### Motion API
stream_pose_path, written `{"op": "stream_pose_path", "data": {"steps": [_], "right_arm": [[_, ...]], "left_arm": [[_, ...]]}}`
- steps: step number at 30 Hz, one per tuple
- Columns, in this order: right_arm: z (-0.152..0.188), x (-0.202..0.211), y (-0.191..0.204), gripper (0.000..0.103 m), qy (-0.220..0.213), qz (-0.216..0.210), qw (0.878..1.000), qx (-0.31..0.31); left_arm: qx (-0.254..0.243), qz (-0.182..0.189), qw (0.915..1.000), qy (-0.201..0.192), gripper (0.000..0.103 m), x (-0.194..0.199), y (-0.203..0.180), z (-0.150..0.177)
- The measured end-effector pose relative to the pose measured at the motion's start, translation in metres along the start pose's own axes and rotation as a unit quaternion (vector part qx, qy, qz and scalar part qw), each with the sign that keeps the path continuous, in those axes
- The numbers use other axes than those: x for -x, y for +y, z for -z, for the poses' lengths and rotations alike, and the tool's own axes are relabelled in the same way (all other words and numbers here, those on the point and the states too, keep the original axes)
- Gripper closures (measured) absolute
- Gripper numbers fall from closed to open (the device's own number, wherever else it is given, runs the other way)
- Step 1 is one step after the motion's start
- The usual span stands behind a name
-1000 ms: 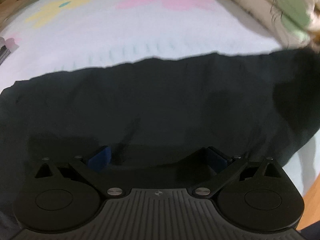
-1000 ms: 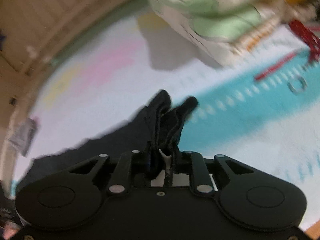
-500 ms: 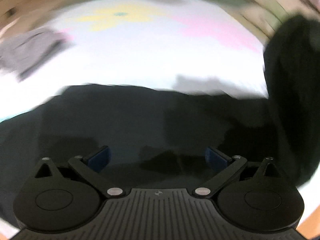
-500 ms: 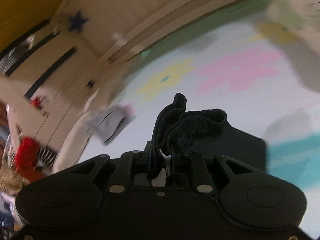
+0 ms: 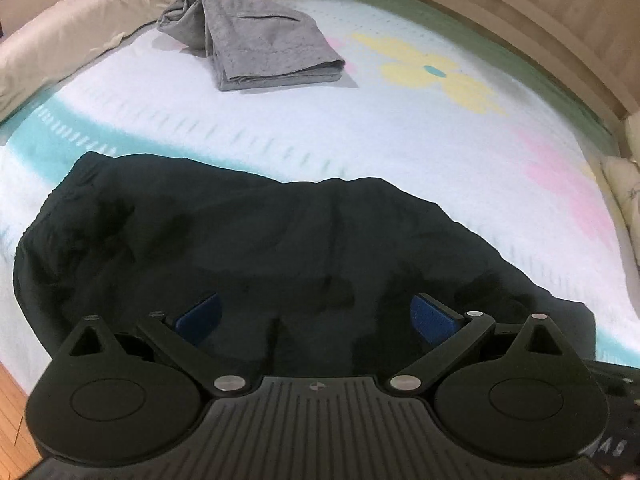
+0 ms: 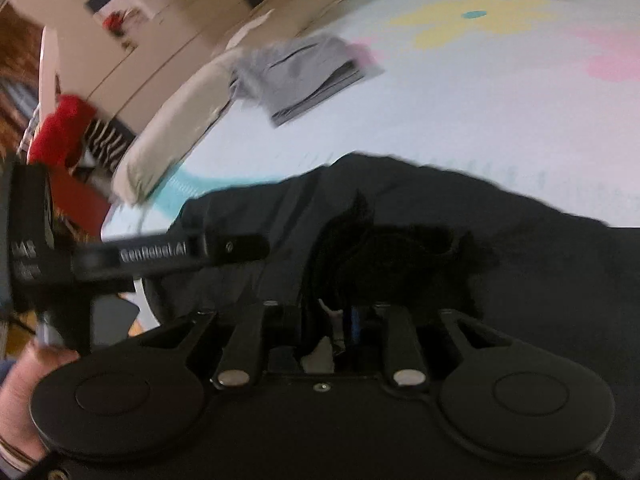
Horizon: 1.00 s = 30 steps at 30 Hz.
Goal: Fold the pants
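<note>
Black pants (image 5: 248, 240) lie spread on the bed's patterned sheet (image 5: 400, 132), close under my left gripper (image 5: 316, 316). Its jaws stand wide open and empty just above the cloth, blue pads (image 5: 200, 314) showing. In the right wrist view my right gripper (image 6: 340, 312) is shut on a bunched edge of the black pants (image 6: 380, 248) and holds it over the rest of the fabric. The left gripper's body (image 6: 168, 256) shows at the left of that view.
A folded grey garment (image 5: 264, 44) lies at the far side of the bed, also in the right wrist view (image 6: 304, 76). A beige pillow (image 5: 60, 48) runs along the far left. A wooden bed frame (image 5: 560, 28) borders the right. Wooden floor (image 5: 12, 400) lies at the near left.
My right gripper has carried the gripped pants edge across and down over the rest of the fabric. The left gripper swung left, still open above the pants; the grey garment came into view.
</note>
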State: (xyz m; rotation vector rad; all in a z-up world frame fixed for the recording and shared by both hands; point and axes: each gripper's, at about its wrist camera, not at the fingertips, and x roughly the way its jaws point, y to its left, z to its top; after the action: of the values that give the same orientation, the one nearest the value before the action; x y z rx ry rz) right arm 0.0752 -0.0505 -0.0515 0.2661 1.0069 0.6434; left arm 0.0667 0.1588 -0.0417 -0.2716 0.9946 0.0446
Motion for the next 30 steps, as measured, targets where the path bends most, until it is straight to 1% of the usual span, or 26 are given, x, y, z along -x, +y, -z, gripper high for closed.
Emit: {"op": "stream_pose_path", "data": {"steps": [1,2,3,4,5,7,9,11,12,14,16,17,20,21,23,25,26,27,28,30], "right_arm": [[0.001,0.002,0.001,0.048,-0.002,-0.004,1.0,-0.001],[0.003,0.008,-0.001,0.042,-0.01,-0.002,1.0,-0.002],[0.002,0.016,0.0,0.031,-0.02,0.009,1.0,-0.003],[0.002,0.024,-0.001,0.021,-0.032,0.03,0.999,-0.004],[0.001,0.032,-0.001,0.018,-0.044,0.056,0.997,-0.006],[0.003,0.049,-0.001,0.005,-0.072,0.124,0.99,-0.008],[0.007,0.064,-0.007,0.001,-0.098,0.186,0.978,-0.014],[0.014,0.076,-0.016,0.0,-0.115,0.24,0.964,-0.014],[0.018,0.081,-0.023,0.0,-0.115,0.261,0.958,-0.011],[0.023,0.084,-0.037,0.001,-0.099,0.287,0.953,-0.007],[0.03,0.084,-0.049,0.001,-0.078,0.309,0.948,-0.004],[0.033,0.085,-0.055,0.001,-0.075,0.315,0.946,-0.004],[0.039,0.088,-0.066,0.003,-0.068,0.328,0.942,0.004],[0.038,0.085,-0.068,0.003,-0.06,0.331,0.942,0.007],[0.04,0.077,-0.077,0.008,-0.032,0.323,0.946,0.007],[0.046,0.068,-0.092,0.025,0.015,0.305,0.952,-0.004],[0.048,0.062,-0.097,0.029,0.035,0.295,0.955,-0.011],[0.053,0.06,-0.102,0.027,0.045,0.288,0.956,-0.015],[0.058,0.063,-0.101,0.026,0.028,0.287,0.957,-0.006],[0.061,0.066,-0.099,0.028,0.029,0.284,0.958,0.009]], "left_arm": [[-0.001,0.0,1.0,-0.002,0.001,0.001,0.001,0.0],[-0.002,0.003,1.0,-0.003,0.001,0.003,0.002,-0.001],[-0.002,0.006,1.0,-0.003,0.001,0.003,0.005,-0.004],[-0.004,0.01,0.9999,-0.004,0.001,0.002,0.007,-0.004],[-0.009,0.012,0.9999,-0.005,0.001,-0.001,0.003,-0.005],[-0.023,0.016,0.9996,-0.009,0.001,0.0,-0.008,-0.002],[-0.045,0.021,0.9987,-0.009,0.001,-0.002,-0.02,0.0],[-0.068,0.03,0.9972,-0.004,0.001,-0.004,-0.033,0.004],[-0.077,0.034,0.9964,0.001,0.001,-0.007,-0.038,0.007],[-0.1,0.04,0.9941,0.015,0.001,-0.015,-0.051,0.013],[-0.122,0.035,0.9916,0.024,0.001,-0.023,-0.063,0.02],[-0.134,0.029,0.9901,0.029,0.001,-0.027,-0.068,0.024],[-0.164,0.028,0.9839,0.065,0.001,-0.045,-0.079,0.038],[-0.176,0.023,0.981,0.078,0.001,-0.053,-0.081,0.043],[-0.192,0.005,0.9771,0.092,0.001,-0.063,-0.082,0.053],[-0.195,0.002,0.9766,0.09,0.001,-0.062,-0.079,0.056],[-0.197,0.003,0.9765,0.088,0.001,-0.061,-0.077,0.056],[-0.196,0.003,0.9768,0.087,0.001,-0.059,-0.075,0.055],[-0.192,0.002,0.9776,0.085,0.001,-0.058,-0.072,0.054],[-0.181,0.004,0.9799,0.084,0.001,-0.057,-0.065,0.052]]}}
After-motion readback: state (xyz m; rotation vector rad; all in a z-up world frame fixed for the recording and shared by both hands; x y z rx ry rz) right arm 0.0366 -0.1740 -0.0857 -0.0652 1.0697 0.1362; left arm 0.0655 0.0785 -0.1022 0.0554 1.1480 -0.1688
